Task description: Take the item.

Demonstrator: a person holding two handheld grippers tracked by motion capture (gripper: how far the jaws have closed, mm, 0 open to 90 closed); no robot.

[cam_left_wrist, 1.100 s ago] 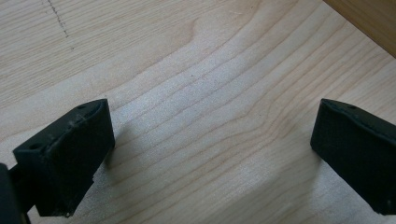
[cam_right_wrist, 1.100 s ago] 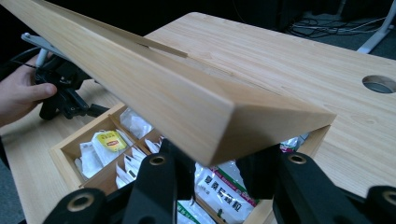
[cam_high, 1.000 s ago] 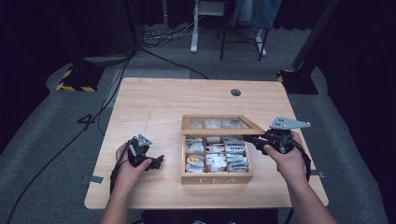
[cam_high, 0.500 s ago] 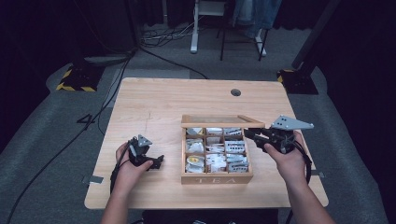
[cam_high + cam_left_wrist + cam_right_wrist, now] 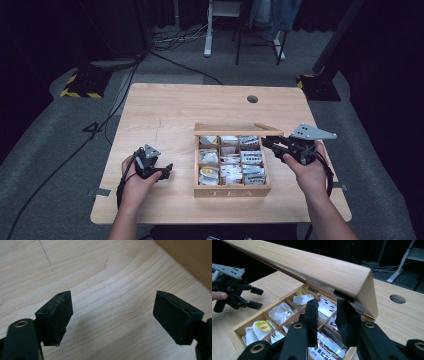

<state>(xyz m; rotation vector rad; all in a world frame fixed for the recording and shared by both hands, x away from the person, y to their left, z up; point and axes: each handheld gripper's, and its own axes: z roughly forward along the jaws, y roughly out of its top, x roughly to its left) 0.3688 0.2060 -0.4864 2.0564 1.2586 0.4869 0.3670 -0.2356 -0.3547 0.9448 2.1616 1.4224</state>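
A wooden tea box [image 5: 232,190] marked TEA stands on the table, its compartments holding several tea bags [image 5: 263,326]. Its hinged lid [image 5: 235,131] hangs tilted over the box, seen edge-on from above. My right gripper [image 5: 267,142] is at the box's right side, shut on the lid's free edge [image 5: 312,267] near a corner, as the right gripper view [image 5: 328,305] shows. My left gripper [image 5: 167,171] rests low over bare wood left of the box. Its jaws [image 5: 112,317] stand open and have just been closing a little, with nothing between them.
A round cable hole [image 5: 252,99] lies in the table's far right part. Bare tabletop [image 5: 160,115] stretches left of and behind the box. Cables and furniture legs stand on the floor beyond the far edge.
The lid has swung from leaning back, its window facing up, forward over the box. Neither hand has moved noticeably.
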